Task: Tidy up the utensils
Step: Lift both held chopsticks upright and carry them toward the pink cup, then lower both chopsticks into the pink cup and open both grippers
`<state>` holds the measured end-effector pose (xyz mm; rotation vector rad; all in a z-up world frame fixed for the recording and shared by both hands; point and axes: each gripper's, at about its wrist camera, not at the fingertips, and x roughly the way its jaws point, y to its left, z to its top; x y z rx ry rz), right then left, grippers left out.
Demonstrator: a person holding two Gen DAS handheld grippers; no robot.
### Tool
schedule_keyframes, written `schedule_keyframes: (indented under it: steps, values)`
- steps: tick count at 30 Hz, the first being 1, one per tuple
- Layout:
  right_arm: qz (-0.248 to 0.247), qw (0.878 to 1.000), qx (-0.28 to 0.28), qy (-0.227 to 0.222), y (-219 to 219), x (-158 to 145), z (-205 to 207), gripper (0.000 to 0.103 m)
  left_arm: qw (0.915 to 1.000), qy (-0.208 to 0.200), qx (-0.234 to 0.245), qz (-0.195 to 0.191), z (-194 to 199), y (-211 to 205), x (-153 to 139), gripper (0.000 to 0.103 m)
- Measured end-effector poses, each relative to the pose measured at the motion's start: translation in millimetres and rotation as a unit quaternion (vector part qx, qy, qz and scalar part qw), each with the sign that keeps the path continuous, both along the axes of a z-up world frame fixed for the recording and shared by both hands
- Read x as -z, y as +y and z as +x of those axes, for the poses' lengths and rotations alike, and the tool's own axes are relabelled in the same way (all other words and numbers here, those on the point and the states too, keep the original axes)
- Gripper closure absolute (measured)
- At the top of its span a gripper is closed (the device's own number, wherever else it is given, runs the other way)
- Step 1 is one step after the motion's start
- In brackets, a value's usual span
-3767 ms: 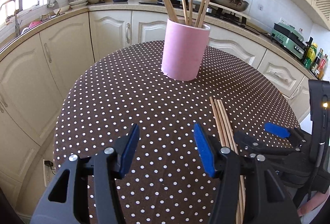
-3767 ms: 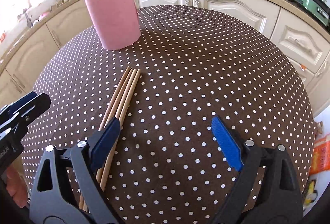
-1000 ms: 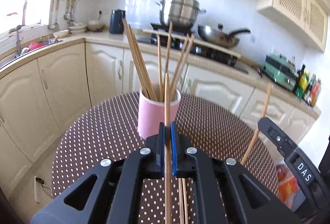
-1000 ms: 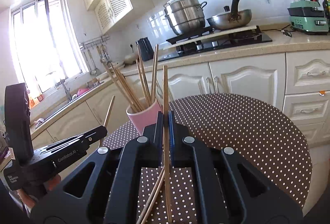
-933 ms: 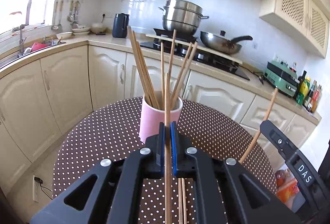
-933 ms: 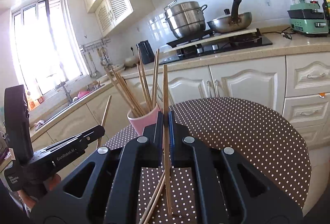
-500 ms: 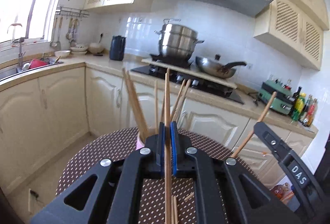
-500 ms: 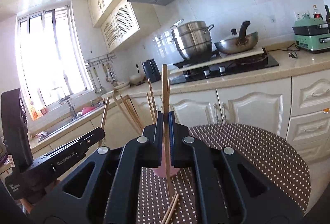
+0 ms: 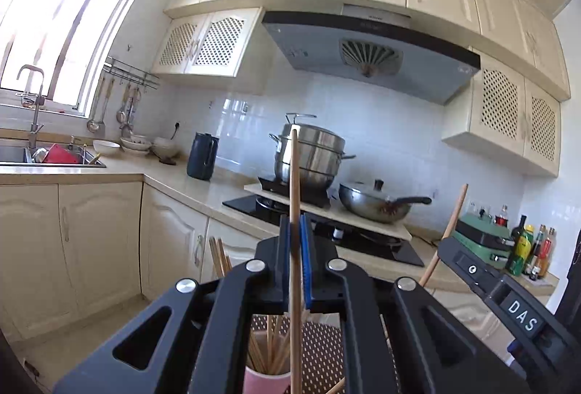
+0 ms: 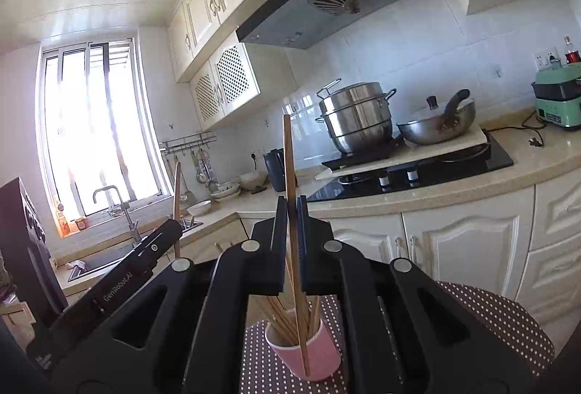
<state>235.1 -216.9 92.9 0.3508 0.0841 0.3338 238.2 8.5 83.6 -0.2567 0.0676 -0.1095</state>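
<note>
Chopsticks are the items in hand, one per tool. The left gripper [image 9: 296, 248] is clenched on a single wooden chopstick [image 9: 293, 183], held upright. The right gripper [image 10: 289, 234] is likewise clamped on its own chopstick [image 10: 288, 176], slightly tilted, with the lower end showing in front of the pink holder [image 10: 316, 354].

The holder stands on the round table, well in from its edge, already carrying a bundle of chopsticks. A loose chopstick end [image 9: 336, 388] shows at the bottom of the left view; where it lies cannot be told.

Judgement on the step: both sticks are raised above the cup for insertion. Good practice would be to bring each lower tip inside the rim before releasing, one tool at a time, so the sticks do not collide or strike the bundle and tip the cup.

Surface: brown tablecloth with white dots [image 10: 490, 317]. Room: domestic kitchen with cream cabinets, range hood [image 9: 366, 56], steel steamer pot [image 10: 357, 118], wok [image 10: 439, 121], dark kettle [image 9: 202, 156], sink beneath a bright window.
</note>
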Motion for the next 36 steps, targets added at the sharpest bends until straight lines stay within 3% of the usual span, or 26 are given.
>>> schedule_keyframes:
  steps: [10,17,24,29,36]
  values:
    - [-0.013,1.000,-0.005,-0.002,15,10,45,0.097,0.9989,-0.034,-0.026,-0.021,48,6,8,0.097]
    - [-0.012,0.999,-0.016,0.037,23,31,78,0.097,0.9996,-0.009,-0.025,0.013,88,1,30,0.097]
    - [-0.031,0.997,-0.029,0.072,31,52,91,0.097,0.9987,-0.023,-0.030,0.034,88,4,55,0.097]
    - [-0.038,0.995,-0.031,0.092,33,64,97,0.097,0.9987,-0.030,-0.032,0.027,94,2,56,0.097]
    - [-0.037,0.992,-0.039,0.116,29,75,104,0.097,0.9940,-0.084,-0.047,0.052,93,-12,54,0.097]
